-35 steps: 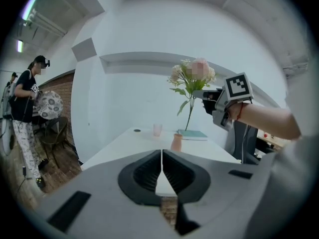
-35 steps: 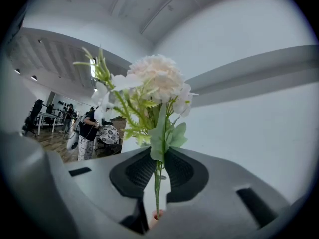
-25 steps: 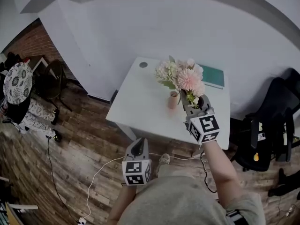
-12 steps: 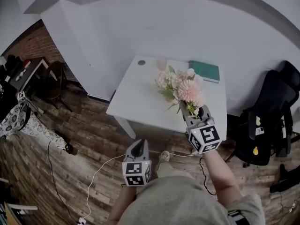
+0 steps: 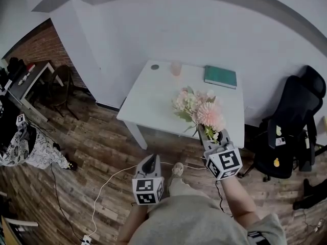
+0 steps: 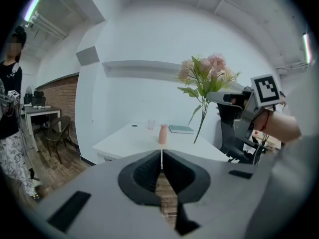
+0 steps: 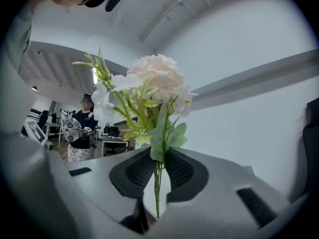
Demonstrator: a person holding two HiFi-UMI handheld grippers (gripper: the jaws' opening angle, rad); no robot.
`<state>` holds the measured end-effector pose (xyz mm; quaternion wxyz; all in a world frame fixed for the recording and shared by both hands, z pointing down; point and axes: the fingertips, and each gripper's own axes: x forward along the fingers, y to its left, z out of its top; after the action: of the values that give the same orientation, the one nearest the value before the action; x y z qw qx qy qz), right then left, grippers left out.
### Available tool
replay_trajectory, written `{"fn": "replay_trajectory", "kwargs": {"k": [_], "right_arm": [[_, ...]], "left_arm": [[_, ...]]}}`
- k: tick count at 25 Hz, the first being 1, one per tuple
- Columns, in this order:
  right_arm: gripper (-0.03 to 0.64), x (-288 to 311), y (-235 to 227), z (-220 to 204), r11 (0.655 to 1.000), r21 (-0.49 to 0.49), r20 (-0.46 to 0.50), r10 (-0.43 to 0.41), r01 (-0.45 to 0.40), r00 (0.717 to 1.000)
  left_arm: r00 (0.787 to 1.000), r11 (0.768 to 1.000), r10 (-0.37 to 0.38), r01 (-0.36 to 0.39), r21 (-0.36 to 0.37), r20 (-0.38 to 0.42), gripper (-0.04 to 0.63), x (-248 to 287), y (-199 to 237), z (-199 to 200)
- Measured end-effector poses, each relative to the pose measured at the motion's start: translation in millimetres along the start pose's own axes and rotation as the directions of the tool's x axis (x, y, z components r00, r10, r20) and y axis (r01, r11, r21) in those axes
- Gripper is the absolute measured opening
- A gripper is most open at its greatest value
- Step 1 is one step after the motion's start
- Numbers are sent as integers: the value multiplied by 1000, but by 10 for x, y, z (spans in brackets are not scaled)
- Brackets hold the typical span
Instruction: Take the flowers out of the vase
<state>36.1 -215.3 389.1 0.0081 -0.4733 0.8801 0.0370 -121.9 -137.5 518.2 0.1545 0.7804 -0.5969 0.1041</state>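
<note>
Left gripper (image 5: 149, 161): jaws together, nothing between. Right gripper (image 5: 211, 135): clamped on the flowers (image 5: 199, 108), low on the bunched green stems (image 7: 158, 185), blooms fanning just beyond the jaws. Probably light but top-heavy, with thin, bendy stems; best pinched low and gently, all stems together. Vase (image 5: 176, 68): well beyond both grippers, upright on the table (image 5: 153, 103), clear of the flowers.
</note>
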Motion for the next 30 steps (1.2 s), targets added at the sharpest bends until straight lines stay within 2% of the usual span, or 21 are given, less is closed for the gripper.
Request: {"fn": "replay_trajectory", "kwargs": {"k": [14,30], "right_arm": [[55,-506,145,-239,996,78,-58,-45,50,997],[46,-560,174,-295,998,69,-97,0,7,995]], "left_arm": [[1000,1000,-6,6,-10,9,9,-93,-50,3],[1000,1000,-2,2,-18,4,9,-18,-155,28]]}}
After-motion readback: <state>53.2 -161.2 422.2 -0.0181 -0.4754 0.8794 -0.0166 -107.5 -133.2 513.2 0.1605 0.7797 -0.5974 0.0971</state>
